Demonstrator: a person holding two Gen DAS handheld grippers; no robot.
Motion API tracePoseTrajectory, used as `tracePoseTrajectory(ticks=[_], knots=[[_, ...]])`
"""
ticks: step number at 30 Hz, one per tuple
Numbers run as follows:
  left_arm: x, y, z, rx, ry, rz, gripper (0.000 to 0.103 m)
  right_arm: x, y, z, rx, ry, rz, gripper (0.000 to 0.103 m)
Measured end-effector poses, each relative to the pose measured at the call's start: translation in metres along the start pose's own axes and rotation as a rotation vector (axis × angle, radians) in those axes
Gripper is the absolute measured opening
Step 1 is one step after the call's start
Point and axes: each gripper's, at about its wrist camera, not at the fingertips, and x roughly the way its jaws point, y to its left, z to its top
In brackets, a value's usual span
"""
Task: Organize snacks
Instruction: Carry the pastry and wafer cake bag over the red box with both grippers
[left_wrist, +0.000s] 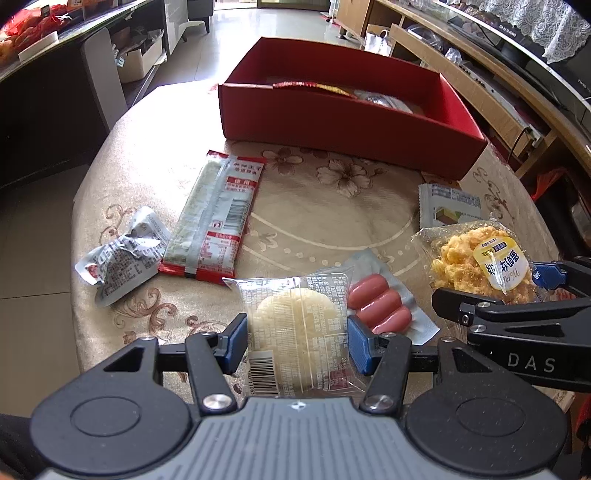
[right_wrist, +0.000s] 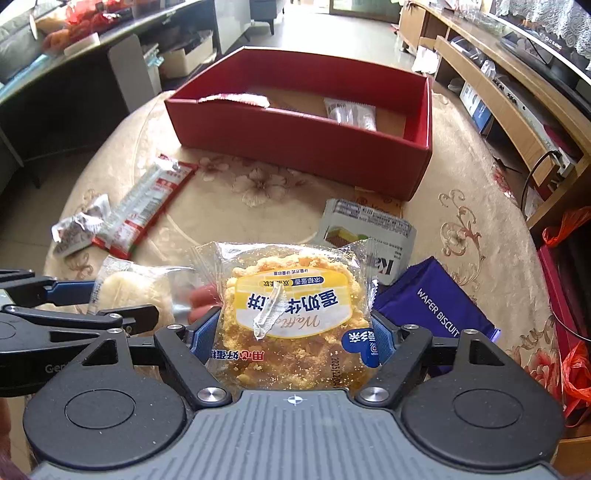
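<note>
I've got left tool clamped on rice cake, right tool gripping waffle pack; next, carry both into red box.

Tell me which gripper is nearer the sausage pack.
Left. The left gripper straddles the pale cake right beside the sausage pack; the right gripper sits further off, around the yellow waffle.
</note>
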Motion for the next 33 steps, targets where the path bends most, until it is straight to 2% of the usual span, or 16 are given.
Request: tracePoseTrajectory(ticks=[15,33], knots=[[-0.018,-0.006,0.021,-0.001,-0.099,0.014,0.050,-0.019,-0.003,0.017,0.018,-0.105,-0.031,0.084],[-0.023,-0.011,0.068,-0.011,-0.187,0.016,0.048,-0.027,-0.013,0.053,0.062,-0.213,-0.079,0.084]])
